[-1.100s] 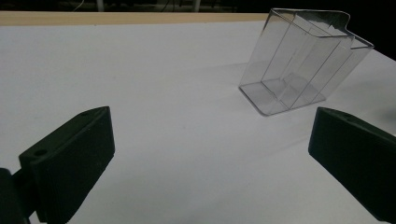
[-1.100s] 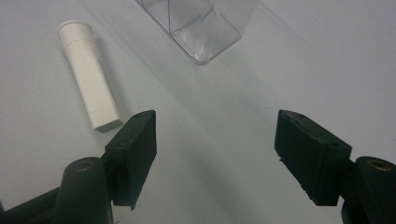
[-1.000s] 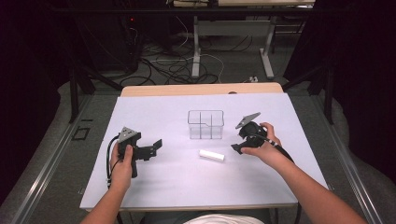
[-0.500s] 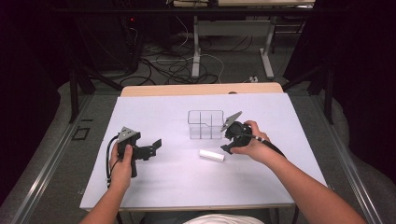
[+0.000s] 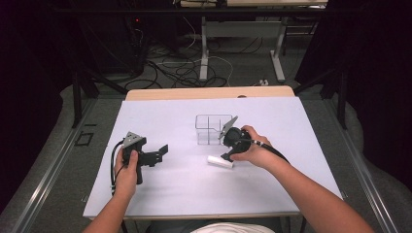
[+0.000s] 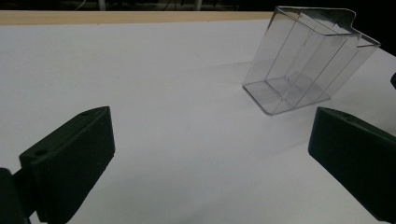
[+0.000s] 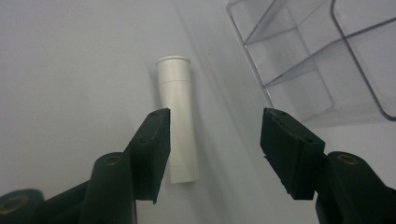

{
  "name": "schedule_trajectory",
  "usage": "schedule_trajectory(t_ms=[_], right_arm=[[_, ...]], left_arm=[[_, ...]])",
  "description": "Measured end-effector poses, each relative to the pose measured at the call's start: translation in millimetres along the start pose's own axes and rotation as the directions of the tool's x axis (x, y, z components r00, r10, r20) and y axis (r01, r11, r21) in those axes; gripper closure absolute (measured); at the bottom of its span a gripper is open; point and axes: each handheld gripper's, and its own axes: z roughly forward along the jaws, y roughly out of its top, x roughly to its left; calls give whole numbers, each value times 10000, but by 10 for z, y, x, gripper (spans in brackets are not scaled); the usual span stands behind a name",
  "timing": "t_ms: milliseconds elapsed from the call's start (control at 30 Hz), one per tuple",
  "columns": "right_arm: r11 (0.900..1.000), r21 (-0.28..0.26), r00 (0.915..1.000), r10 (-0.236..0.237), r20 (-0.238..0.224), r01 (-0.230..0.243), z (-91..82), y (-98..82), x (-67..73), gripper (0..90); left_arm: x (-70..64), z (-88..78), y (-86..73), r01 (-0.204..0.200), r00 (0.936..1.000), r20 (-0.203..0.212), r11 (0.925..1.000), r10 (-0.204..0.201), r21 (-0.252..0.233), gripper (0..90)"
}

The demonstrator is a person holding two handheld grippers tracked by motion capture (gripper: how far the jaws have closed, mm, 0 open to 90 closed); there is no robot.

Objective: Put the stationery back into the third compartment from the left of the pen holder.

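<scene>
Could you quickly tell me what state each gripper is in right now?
Left gripper: open, holding nothing, jaws spread wide above the table.
Right gripper: open, holding nothing, jaws poised over the white tube, not closed on it.

Your white tube (image 7: 176, 116) lies on a pale, plain white table sheet (image 5: 184, 184), and a strip of light wood (image 5: 209, 92) shows along its far edge. The divided box (image 5: 212, 129) is clear, colourless plastic with no pattern. Both your left gripper (image 5: 154, 154) and right gripper (image 7: 215, 149) are matte black, each topped by a grey plate. The floor beyond is grey, the cables on it black and white.
</scene>
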Motion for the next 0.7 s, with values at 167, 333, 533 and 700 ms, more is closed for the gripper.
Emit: schedule_trajectory(t_ms=[167,333,533,700], right_arm=[[9997,235,9996,-35,-268,41,51,44,36,427],[9981,600,9977,204,-651,-165,127,44,52,441],[9960,883,9965,-30,-830,104,222,56,59,480],[9939,986,9954,-405,-872,491,301,80,60,504]], left_arm=[[0,2,-1,-15,10000,5,10000,15,49,4],[1,6,-3,-58,10000,11,9999,57,89,4],[-1,15,-6,-51,10000,35,9999,51,98,4],[0,17,-7,-61,10000,36,9999,60,117,5]])
